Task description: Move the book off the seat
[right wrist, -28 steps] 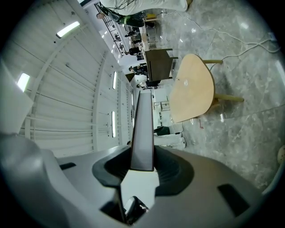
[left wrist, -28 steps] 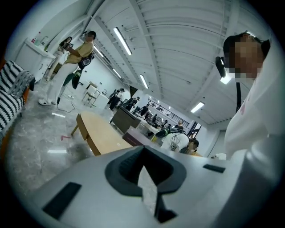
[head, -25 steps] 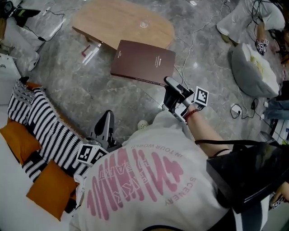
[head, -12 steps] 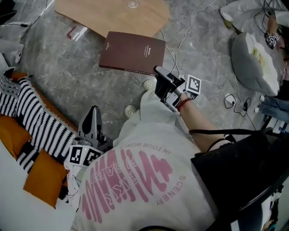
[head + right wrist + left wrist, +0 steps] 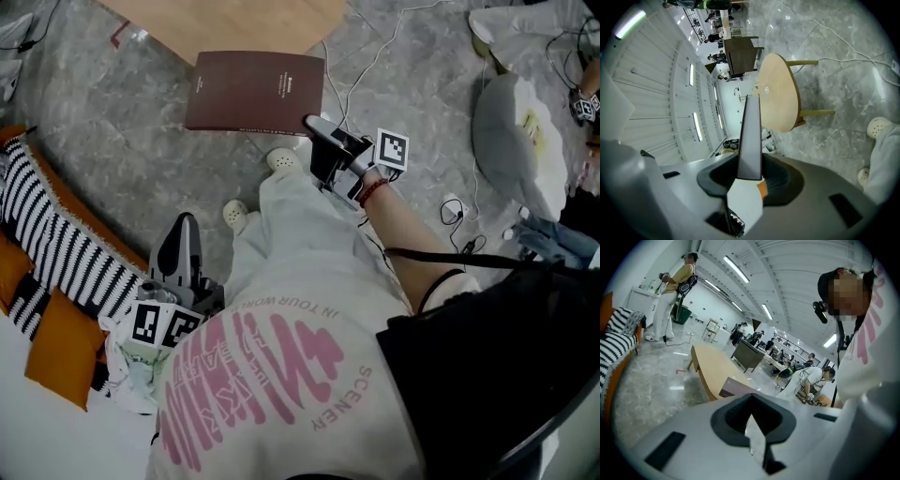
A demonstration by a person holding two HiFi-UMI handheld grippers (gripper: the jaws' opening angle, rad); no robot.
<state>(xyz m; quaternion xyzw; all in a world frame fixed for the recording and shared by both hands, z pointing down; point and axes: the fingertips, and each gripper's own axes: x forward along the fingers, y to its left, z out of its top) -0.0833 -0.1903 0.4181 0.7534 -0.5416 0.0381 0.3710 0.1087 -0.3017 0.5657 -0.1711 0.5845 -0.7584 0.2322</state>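
Right gripper (image 5: 314, 127) clamps the brown book (image 5: 253, 92) by its near edge; I read left gripper (image 5: 183, 227) closed, empty, above the floor (image 5: 141, 150).

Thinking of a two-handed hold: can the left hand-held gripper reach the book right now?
Probably yes: the book, held by the right hand-held gripper, hangs over the floor, with nothing between it and the left hand-held gripper.

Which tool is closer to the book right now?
Right. The right tool is clamped on the book at its near corner; the left tool is well apart from it, low beside the striped blanket.
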